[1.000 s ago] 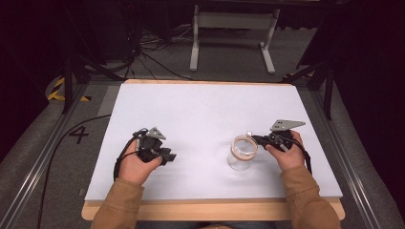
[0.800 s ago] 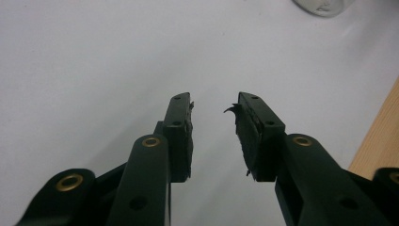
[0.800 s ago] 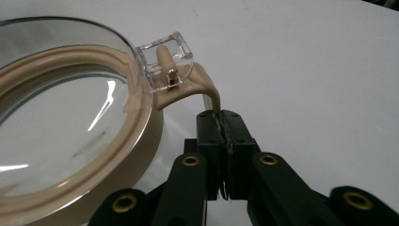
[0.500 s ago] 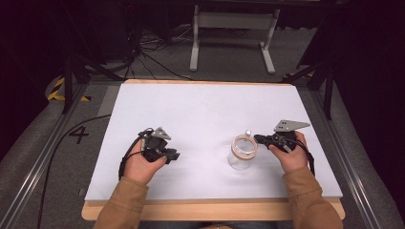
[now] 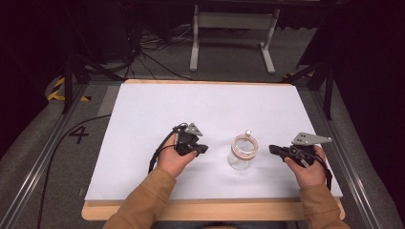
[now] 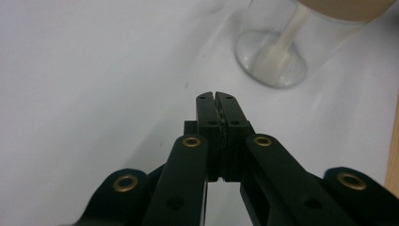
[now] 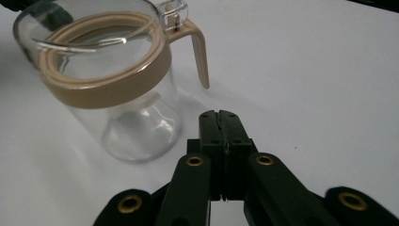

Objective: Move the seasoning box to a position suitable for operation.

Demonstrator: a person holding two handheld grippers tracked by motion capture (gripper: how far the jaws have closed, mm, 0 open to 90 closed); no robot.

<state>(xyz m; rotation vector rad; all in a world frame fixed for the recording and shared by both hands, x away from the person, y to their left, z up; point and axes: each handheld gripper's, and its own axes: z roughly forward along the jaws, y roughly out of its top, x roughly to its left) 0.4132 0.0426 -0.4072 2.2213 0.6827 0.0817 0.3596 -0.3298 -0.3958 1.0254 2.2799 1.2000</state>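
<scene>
On the white table (image 5: 157,105), between the two hands, stood a clear glass jar (image 5: 241,151) with a tan band around its rim and a tan lever arm hanging down one side from a small clear catch at the top. To one side of it the left gripper (image 5: 202,149) pointed toward the jar but stayed apart from it; its jaws had just been closing and now met flat against each other with nothing between them (the left gripper view showed the two black pads pressed together, the jar's round base a little way beyond the tips). On the opposite side the right gripper (image 5: 273,149) also pointed at the jar, near it without touching, its jaws likewise brought fully together and holding nothing. From the right gripper view the jar (image 7: 110,80) rose upright just past the joined tips, its tan band and lever arm turned toward that gripper, its base resting on the bare white surface
</scene>
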